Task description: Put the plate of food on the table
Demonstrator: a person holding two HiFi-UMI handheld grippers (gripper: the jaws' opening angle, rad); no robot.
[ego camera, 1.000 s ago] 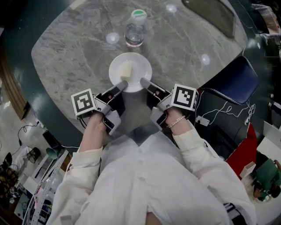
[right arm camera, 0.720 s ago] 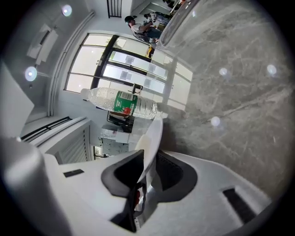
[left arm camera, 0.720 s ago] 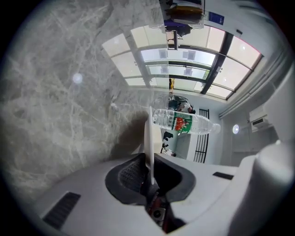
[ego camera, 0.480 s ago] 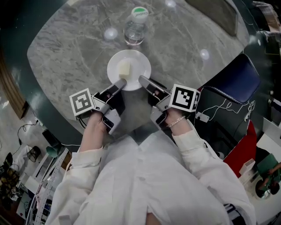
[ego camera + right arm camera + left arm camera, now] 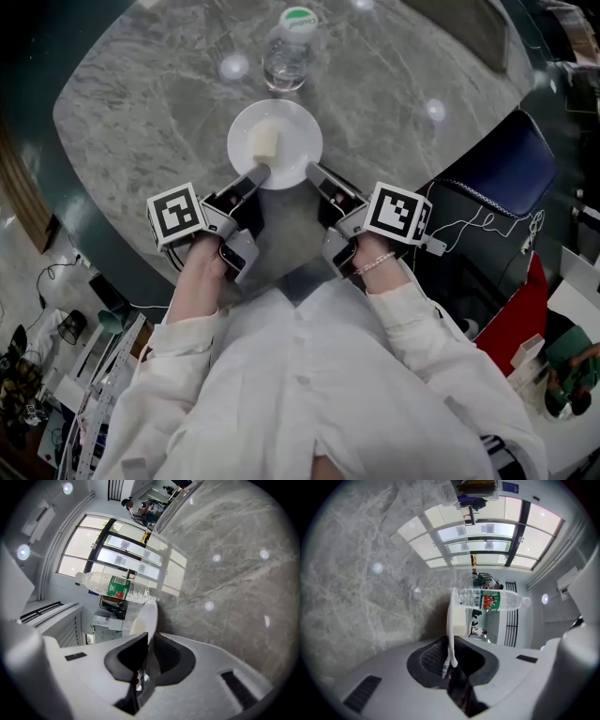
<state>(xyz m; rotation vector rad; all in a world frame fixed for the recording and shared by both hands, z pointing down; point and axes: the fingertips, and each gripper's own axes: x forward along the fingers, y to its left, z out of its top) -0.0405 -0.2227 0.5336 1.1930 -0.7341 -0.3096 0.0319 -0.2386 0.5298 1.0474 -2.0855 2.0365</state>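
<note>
Jaws of left gripper (image 5: 261,174) and right gripper (image 5: 311,172) are clamped on the plate (image 5: 292,131) rim, near-left and near-right. Judged late stage: plate is over the table (image 5: 141,103), contact unclear, release pending. Plate round, white, glossy; food block (image 5: 265,143) pale. Table grey veined stone. Clear plastic bottle (image 5: 286,47) beyond.

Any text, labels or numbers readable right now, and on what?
Nothing reads clearly.
Bottle label: red and green print, too blurred.
Cap: white print on green, too small.
Blue sign: too small.
Left cube, right cube: square markers, no letters.
Plate: no print.
</note>
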